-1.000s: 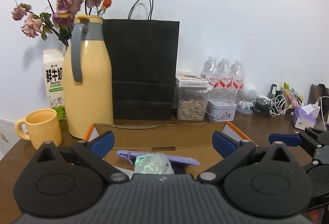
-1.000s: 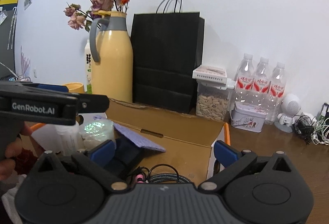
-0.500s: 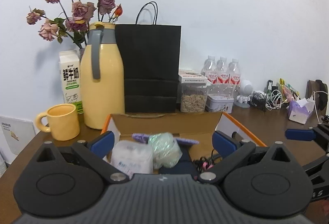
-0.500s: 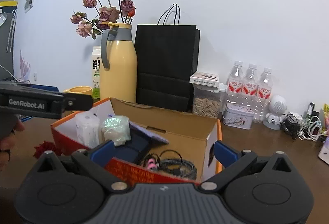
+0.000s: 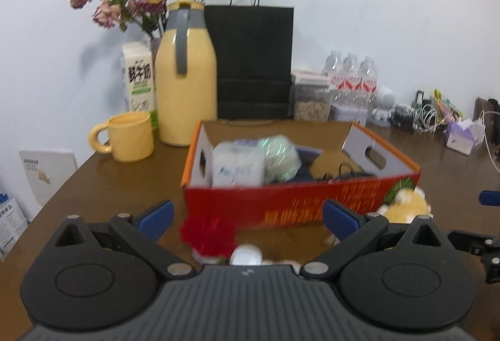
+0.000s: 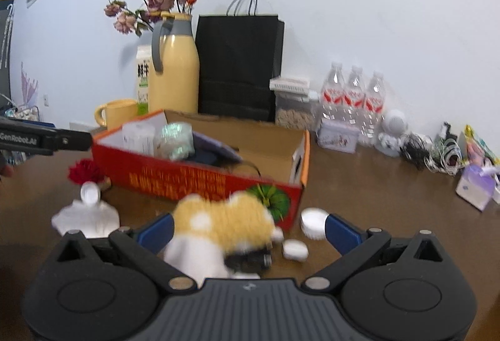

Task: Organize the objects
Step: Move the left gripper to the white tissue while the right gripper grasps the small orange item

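While both grippers are hanging wide open and empty over the table's near edge, the plush [image 6: 222, 225] is lying straight ahead between the right gripper's [image 6: 248, 231] fingers, nearer it than the left gripper [image 5: 247, 216]; beyond is sitting the box [image 6: 200, 181].

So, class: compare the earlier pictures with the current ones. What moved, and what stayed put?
Both grippers drew back from the red box, open and empty: left gripper, right gripper. Loose items in front now show, including the red flower and plush toy. The yellow jug, black bag and box contents stayed.
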`<state>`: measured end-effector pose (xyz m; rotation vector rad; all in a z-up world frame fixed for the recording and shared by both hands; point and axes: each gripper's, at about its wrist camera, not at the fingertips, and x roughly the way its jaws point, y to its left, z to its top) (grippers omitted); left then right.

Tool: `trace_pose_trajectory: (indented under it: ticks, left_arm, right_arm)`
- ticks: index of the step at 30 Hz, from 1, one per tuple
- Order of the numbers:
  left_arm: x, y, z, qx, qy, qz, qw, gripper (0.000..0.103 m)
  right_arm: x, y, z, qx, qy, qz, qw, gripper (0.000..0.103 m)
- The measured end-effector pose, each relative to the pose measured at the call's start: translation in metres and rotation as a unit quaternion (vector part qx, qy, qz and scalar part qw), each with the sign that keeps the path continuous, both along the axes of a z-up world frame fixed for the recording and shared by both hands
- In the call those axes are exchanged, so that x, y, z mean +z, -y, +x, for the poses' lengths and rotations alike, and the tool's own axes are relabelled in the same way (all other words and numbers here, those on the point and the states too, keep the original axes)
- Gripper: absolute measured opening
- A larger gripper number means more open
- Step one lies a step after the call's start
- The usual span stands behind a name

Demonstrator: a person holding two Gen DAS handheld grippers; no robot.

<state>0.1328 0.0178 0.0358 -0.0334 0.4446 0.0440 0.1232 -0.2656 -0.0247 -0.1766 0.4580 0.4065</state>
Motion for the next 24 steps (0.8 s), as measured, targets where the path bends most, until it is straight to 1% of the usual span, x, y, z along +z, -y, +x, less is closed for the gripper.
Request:
trace_pose_trajectory:
  ticks: [5,7,8,9,10,12,13,14,17,18,19,21,24]
  left_arm:
    - [-0.015,-0.009,-0.019,0.012,-0.020,-0.012,0.9996,0.103]
    - [-0.020,-0.011,-0.024,0.016,-0.027,-0.016,0.9994,0.103]
    - [-0.022,-0.012,-0.027,0.018,-0.030,-0.019,0.9992,0.103]
    - [-0.024,-0.013,-0.029,0.018,-0.033,-0.021,0.9991,0.103]
    - [-0.025,-0.013,-0.030,0.019,-0.034,-0.023,0.9990,0.103]
    - [-0.027,-0.014,-0.033,0.019,-0.037,-0.025,0.9988,0.103]
    - [-0.027,-0.013,-0.033,0.018,-0.039,-0.026,0.9988,0.103]
    - [-0.028,-0.013,-0.034,0.018,-0.039,-0.027,0.9987,0.103]
    - [-0.029,-0.012,-0.036,0.017,-0.041,-0.029,0.9986,0.103]
    - [-0.030,-0.012,-0.037,0.018,-0.042,-0.030,0.9985,0.103]
    - [-0.030,-0.012,-0.038,0.019,-0.043,-0.031,0.9984,0.103]
    - [-0.031,-0.013,-0.039,0.020,-0.044,-0.032,0.9983,0.103]
    - [-0.033,-0.015,-0.040,0.023,-0.048,-0.035,0.9980,0.103]
  right_arm:
    - [-0.022,0.012,-0.014,-0.008,-0.035,-0.012,0.999,0.103]
    - [-0.031,0.015,-0.018,-0.010,-0.049,-0.018,0.999,0.101]
    - [-0.035,0.016,-0.019,-0.011,-0.055,-0.019,0.998,0.098]
    - [-0.039,0.017,-0.020,-0.012,-0.062,-0.020,0.998,0.092]
    - [-0.042,0.017,-0.020,-0.013,-0.066,-0.019,0.998,0.090]
    - [-0.047,0.016,-0.020,-0.014,-0.073,-0.015,0.997,0.079]
    - [-0.048,0.015,-0.020,-0.015,-0.075,-0.013,0.997,0.077]
    - [-0.049,0.014,-0.020,-0.017,-0.077,-0.011,0.997,0.071]
    - [-0.050,0.010,-0.018,-0.013,-0.079,-0.007,0.997,0.063]
    - [-0.050,0.009,-0.018,-0.009,-0.079,-0.003,0.997,0.056]
    - [-0.050,0.008,-0.017,-0.005,-0.081,0.001,0.997,0.051]
    - [-0.050,0.006,-0.018,0.002,-0.079,0.003,0.997,0.027]
    - [-0.049,0.004,-0.021,0.010,-0.075,0.000,0.997,0.024]
